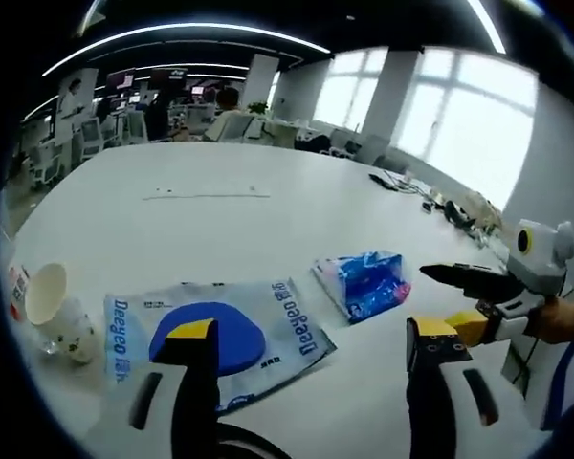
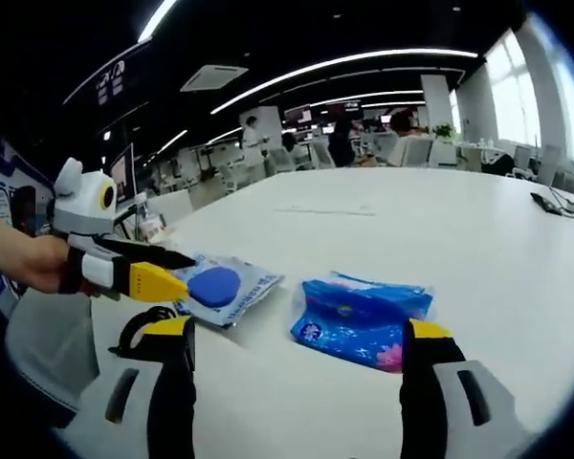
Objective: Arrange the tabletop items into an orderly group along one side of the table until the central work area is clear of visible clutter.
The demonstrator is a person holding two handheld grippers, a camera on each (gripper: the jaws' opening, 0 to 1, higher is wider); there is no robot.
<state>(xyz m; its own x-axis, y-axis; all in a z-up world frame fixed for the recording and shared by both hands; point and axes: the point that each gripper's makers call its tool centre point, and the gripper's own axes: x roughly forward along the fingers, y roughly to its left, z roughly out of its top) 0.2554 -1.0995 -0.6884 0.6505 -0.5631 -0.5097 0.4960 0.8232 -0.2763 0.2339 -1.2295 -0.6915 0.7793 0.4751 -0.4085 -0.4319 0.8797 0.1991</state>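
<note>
Both your grippers are spread wide and empty: left gripper (image 1: 311,349) over the Deeqeo packet (image 1: 220,330), right gripper (image 2: 297,344) before the blue tissue pack (image 2: 361,306); the paper cup (image 1: 53,304) is cut off by the view's edge.

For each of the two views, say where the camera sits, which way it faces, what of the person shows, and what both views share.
Left gripper view: rides the left gripper, facing across the white table over the grey pouch and paper cups; the right gripper and its hand enter from the right.
Right gripper view: rides the right gripper, facing the blue packet; the hand-held left gripper enters from the left.
Shared: pouch, packet, table.
</note>
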